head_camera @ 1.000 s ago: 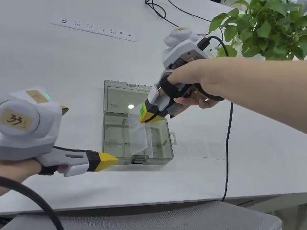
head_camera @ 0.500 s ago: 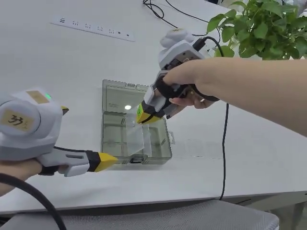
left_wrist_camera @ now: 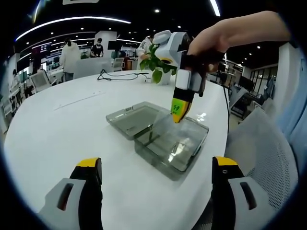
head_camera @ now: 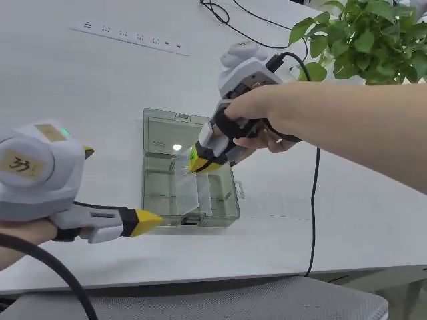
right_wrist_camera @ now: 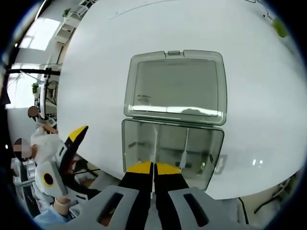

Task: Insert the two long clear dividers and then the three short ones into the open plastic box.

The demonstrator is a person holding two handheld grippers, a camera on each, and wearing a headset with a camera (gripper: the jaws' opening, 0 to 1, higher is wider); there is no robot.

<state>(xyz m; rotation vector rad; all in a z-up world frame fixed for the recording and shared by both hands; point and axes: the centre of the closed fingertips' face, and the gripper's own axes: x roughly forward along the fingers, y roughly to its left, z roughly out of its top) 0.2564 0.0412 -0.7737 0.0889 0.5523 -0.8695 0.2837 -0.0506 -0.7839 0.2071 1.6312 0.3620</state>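
Clear plastic is the material of the open box (head_camera: 155, 200), which stands on the white table (head_camera: 80, 93) near its front edge. Its lid (head_camera: 167, 133) lies flat behind it, joined at the back wall. The right gripper (head_camera: 193, 167) hangs over the middle of the box and points steeply down. Its yellow fingertips (head_camera: 200, 163) are pressed together, and in the head view they pinch the top edge of a clear divider (head_camera: 190, 190). This sheet hangs upright with its lower part inside the box, but I cannot tell if it touches the floor. In the right gripper view two thin upright walls already cross the box from back to front. The left gripper (head_camera: 117, 188) is in front of the box, on its left side and apart from it. Its jaws are spread wide and hold nothing. Faint clear pieces (head_camera: 283, 205) lie flat on the table just beside the right wall of the box. A black cable (head_camera: 312, 200) runs down over the table edge, and a green plant (head_camera: 367, 37) stands far at the back right
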